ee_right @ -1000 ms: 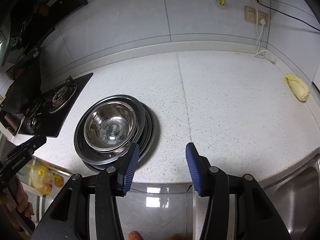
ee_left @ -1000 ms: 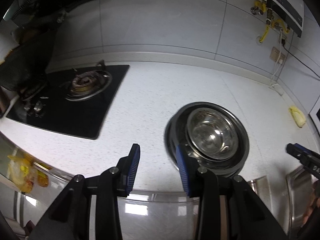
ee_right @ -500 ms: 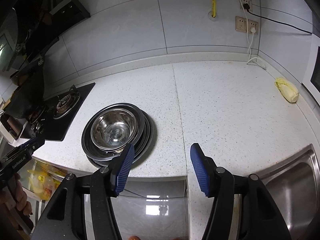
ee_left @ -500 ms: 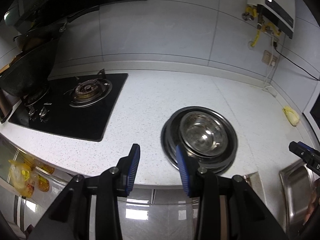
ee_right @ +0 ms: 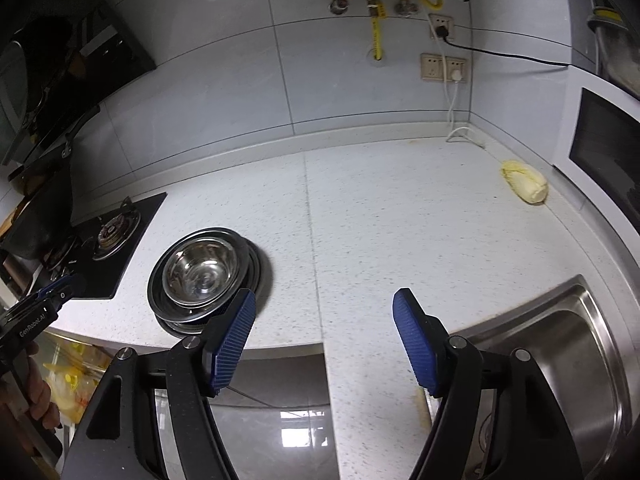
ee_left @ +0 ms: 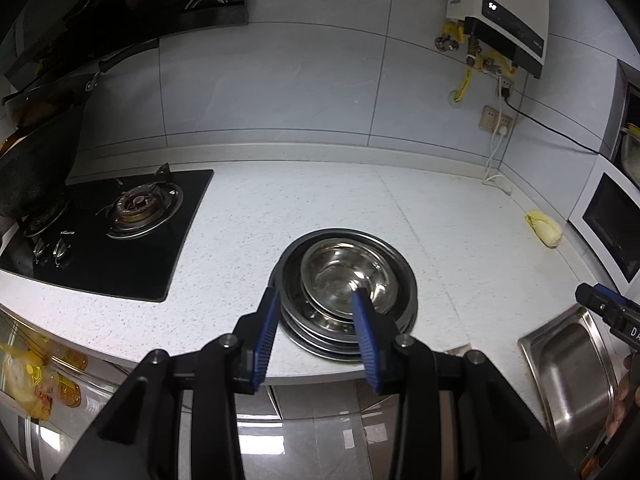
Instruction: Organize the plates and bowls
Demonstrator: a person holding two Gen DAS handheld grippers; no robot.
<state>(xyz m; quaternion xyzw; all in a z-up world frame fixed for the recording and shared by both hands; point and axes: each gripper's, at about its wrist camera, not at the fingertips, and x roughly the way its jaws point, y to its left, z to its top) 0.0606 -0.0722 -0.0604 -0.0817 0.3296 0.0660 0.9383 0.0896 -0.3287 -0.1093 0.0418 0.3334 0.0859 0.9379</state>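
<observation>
A steel bowl (ee_left: 340, 276) sits on a stack of steel plates (ee_left: 406, 280) near the front edge of the white counter (ee_left: 320, 200). My left gripper (ee_left: 314, 300) hangs open in front of and above the stack, touching nothing. In the right wrist view the bowl (ee_right: 202, 272) and plates (ee_right: 256, 264) lie to the left. My right gripper (ee_right: 323, 300) is over the counter's edge to the right of the stack, its jaws opening with nothing between them. Each gripper shows in the other's view: the right gripper (ee_left: 600, 304) and the left gripper (ee_right: 52, 296).
A black gas hob (ee_left: 120, 220) lies left of the stack, with a dark wok (ee_left: 32, 160) beyond it. A steel sink (ee_right: 560, 340) is at the right. A yellow cabbage (ee_right: 524, 186) lies near a white oven (ee_left: 612, 224). Sockets and cables are on the wall.
Both grippers have drawn back and risen from the counter, so the stack looks smaller and farther. The right jaws have spread wider. The left jaws keep the same gap.
</observation>
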